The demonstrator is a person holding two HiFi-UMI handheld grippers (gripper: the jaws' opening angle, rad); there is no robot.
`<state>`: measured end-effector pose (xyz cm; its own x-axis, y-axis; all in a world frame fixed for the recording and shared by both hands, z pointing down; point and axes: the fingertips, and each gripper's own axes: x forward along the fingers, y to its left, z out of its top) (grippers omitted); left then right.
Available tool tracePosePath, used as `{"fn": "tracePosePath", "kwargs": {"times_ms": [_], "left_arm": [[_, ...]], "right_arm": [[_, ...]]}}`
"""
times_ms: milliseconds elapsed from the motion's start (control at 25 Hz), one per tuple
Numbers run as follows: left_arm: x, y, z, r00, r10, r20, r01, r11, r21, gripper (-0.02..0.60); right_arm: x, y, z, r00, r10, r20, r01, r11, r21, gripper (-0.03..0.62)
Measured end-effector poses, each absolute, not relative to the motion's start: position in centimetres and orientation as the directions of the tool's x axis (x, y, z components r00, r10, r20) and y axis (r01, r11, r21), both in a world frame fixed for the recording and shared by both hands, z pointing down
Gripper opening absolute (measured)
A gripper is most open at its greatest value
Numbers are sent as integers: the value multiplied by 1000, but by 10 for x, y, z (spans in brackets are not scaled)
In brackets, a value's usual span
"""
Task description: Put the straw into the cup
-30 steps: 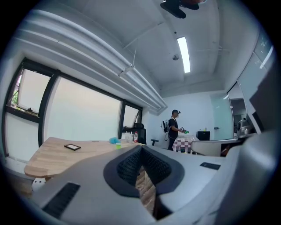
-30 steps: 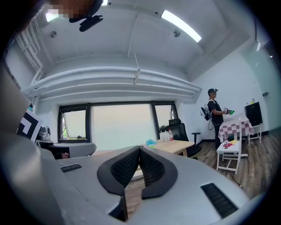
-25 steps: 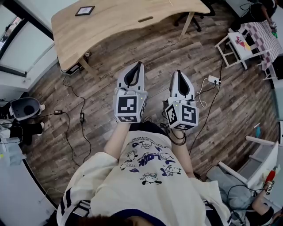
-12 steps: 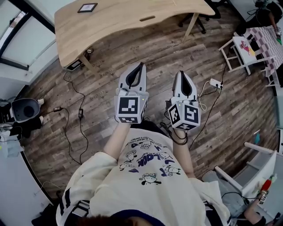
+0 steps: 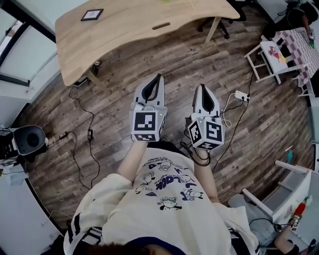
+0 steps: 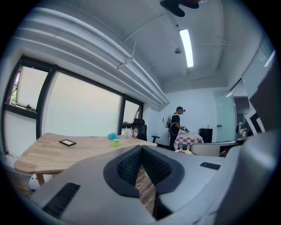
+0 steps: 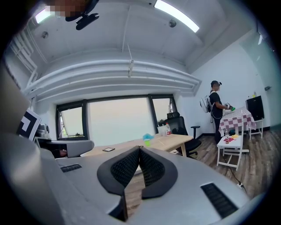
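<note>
Our left gripper [image 5: 159, 77] and right gripper [image 5: 201, 87] both have jaws pressed together, empty. The green cup [image 6: 116, 142] sits well ahead on the table [image 5: 124, 25], around twelve o'clock; the straw's too small to spot. We'd call neither gripper nearer.

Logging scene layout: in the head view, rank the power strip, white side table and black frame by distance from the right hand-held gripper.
From the right hand-held gripper:
1. Power strip, just to its right.
2. White side table, farther right.
3. Black frame, on the wooden desk, far left.

Office w/ wood desk [image 5: 139, 25], swivel chair [image 7: 178, 125]
</note>
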<state>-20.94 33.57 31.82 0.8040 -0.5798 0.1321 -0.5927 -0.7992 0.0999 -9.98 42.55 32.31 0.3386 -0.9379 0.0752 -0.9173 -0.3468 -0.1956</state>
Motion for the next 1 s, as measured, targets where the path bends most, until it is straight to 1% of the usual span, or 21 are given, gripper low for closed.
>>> {"fn": "tracePosePath", "kwargs": {"times_ms": [520,1000], "left_arm": [[-164,239,309,823,-556,119,-567,-816,113,32],[-152,160,312,828,-548,120,-560,-819,126,32]], "right_arm": [[-62,328,316,348,-935,74,-914,-355,-196,-6],[-54,255,320,361,-930,73,-906,-368,-207,-6]]}}
